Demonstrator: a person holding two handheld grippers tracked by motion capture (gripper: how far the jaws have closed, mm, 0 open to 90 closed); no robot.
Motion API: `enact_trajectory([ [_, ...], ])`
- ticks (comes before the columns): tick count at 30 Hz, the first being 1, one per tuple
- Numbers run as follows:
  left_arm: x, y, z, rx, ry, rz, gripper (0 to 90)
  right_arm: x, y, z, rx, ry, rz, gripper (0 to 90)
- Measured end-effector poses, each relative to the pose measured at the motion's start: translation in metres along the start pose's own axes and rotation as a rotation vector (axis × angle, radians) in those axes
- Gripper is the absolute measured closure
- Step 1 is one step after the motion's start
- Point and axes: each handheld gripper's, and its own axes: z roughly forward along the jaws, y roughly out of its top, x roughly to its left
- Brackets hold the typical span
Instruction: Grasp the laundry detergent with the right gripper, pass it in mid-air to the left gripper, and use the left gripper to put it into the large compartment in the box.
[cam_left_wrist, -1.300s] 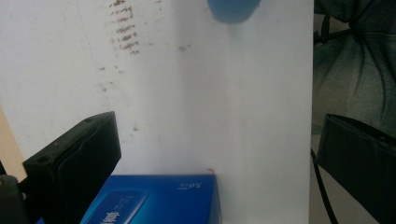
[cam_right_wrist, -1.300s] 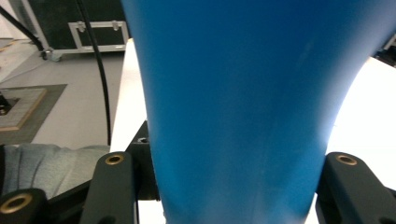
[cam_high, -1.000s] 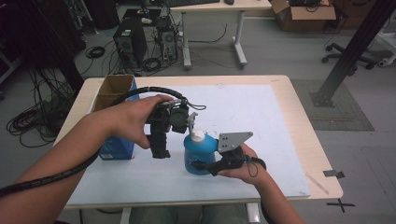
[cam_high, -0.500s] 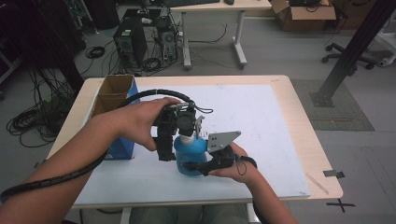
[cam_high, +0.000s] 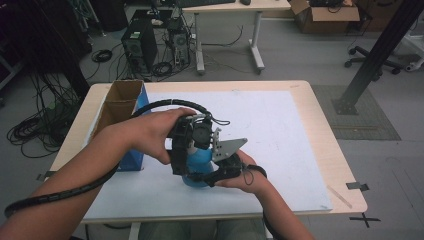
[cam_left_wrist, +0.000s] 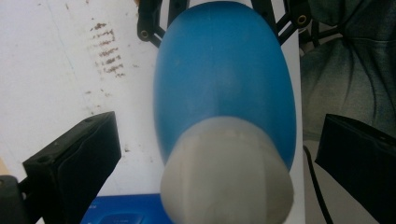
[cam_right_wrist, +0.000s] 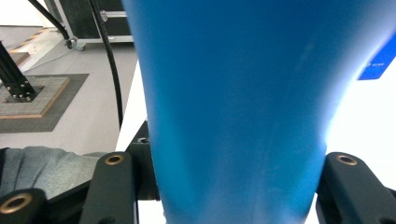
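Note:
A blue bottle (cam_high: 201, 159) with a white cap (cam_left_wrist: 228, 172) stands near the table's front middle. My right gripper (cam_high: 216, 173) is shut on its lower body, and in the right gripper view the blue wall (cam_right_wrist: 233, 93) sits between the two black jaws of my right gripper (cam_right_wrist: 231, 186). My left gripper (cam_high: 192, 148) hangs over the bottle's top and points down. In the left gripper view my left gripper (cam_left_wrist: 219, 123) stands open, with its fingers (cam_left_wrist: 74, 163) off to each side of the cap and not touching it.
An open cardboard box (cam_high: 121, 102) with a blue side stands at the table's left. A white sheet (cam_high: 280, 130) covers most of the tabletop. Computer towers (cam_high: 140, 47) and a desk stand on the floor beyond, and a black post (cam_high: 375, 55) rises at the right.
The right hand has carried the bottle to the left, under the left gripper. The bottle's cap now sits between the left gripper's open jaws.

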Motion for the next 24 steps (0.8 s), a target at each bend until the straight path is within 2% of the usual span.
enact_trajectory([
  [15, -0.0007, 0.0012, 0.0033, 0.004, 0.018, -0.001, 0.5, 0.0000, 0.0035, -0.0004, 0.005, -0.010, -0.003, 44.4],
  [24, -0.0008, 0.0000, 0.0036, 0.006, 0.036, -0.007, 4.5, 0.0009, 0.0071, -0.0003, -0.002, -0.007, -0.001, 44.3],
])
